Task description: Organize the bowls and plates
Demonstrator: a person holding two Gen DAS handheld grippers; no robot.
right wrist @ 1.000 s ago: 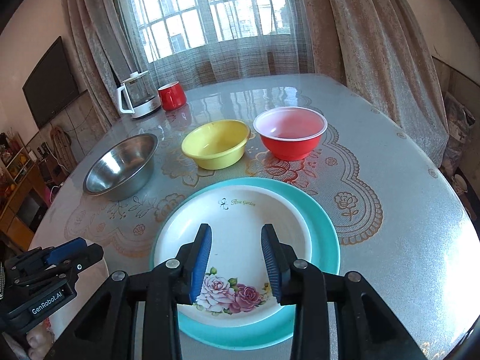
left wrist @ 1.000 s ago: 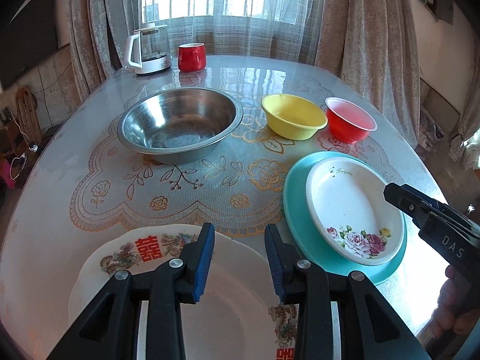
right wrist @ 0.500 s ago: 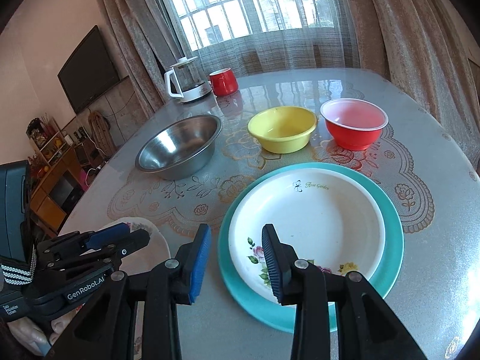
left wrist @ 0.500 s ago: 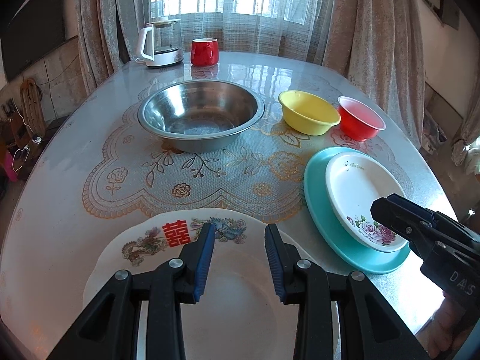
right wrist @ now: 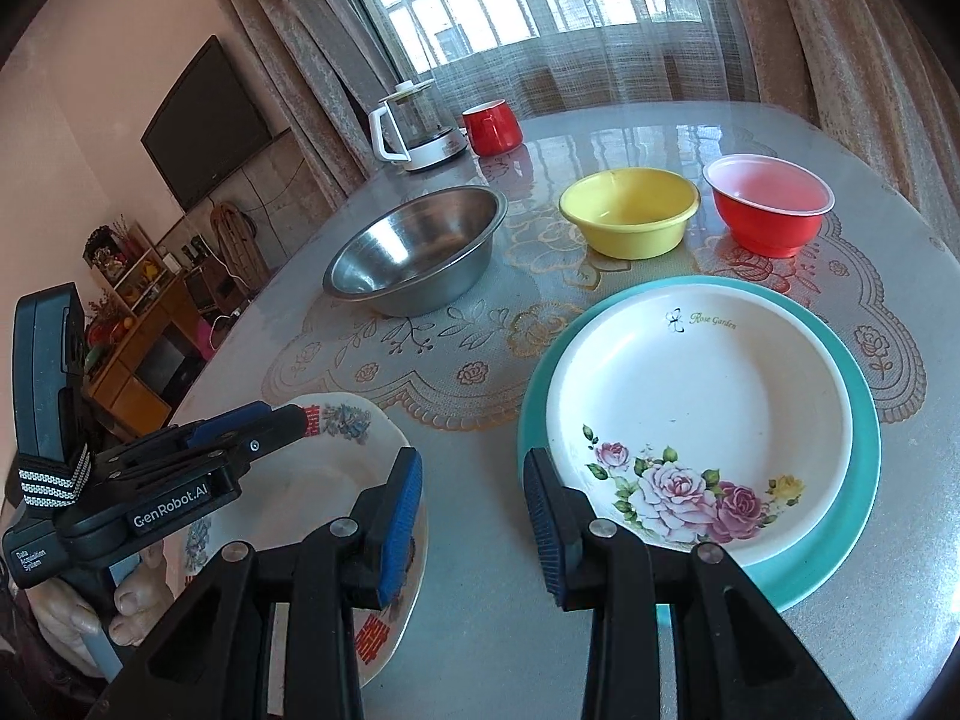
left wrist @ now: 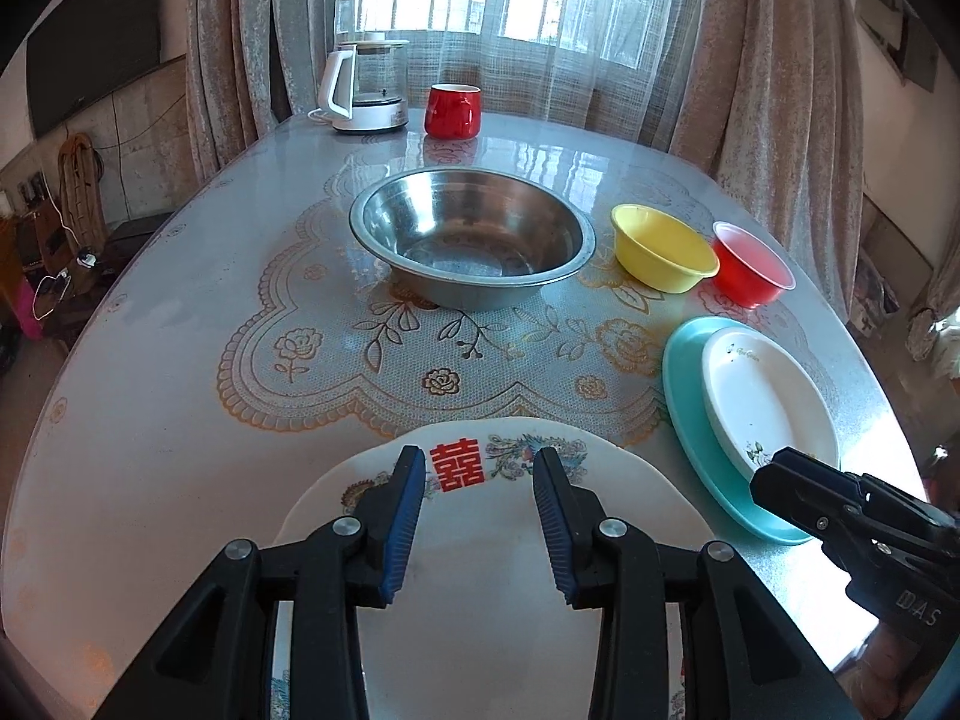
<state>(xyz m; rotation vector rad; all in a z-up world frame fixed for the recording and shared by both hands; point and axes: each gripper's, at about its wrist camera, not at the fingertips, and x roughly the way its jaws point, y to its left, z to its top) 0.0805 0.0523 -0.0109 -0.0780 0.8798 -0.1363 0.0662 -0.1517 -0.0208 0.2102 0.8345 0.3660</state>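
Note:
My left gripper [left wrist: 478, 462] hangs over the white plate with red characters [left wrist: 498, 540] at the table's near edge. Its jaws are opening and grip nothing. My right gripper [right wrist: 472, 462] is open and empty above bare table, between that plate [right wrist: 324, 480] and the white rose plate [right wrist: 702, 396], which lies on a teal plate [right wrist: 867, 420]. Further back stand a steel bowl [left wrist: 474, 240], a yellow bowl [left wrist: 660, 246] and a red bowl [left wrist: 750, 267], each on its own.
A glass kettle [left wrist: 369, 90] and a red mug [left wrist: 453, 111] stand at the far edge by the curtained window. A lace mat [left wrist: 420, 360] covers the table's middle. A person's hand [right wrist: 138, 600] holds the left gripper at the near left edge.
My right gripper swung left, from over the rose plate to the gap between the two plates. The left gripper shifted left over the red-character plate and its jaws spread a little.

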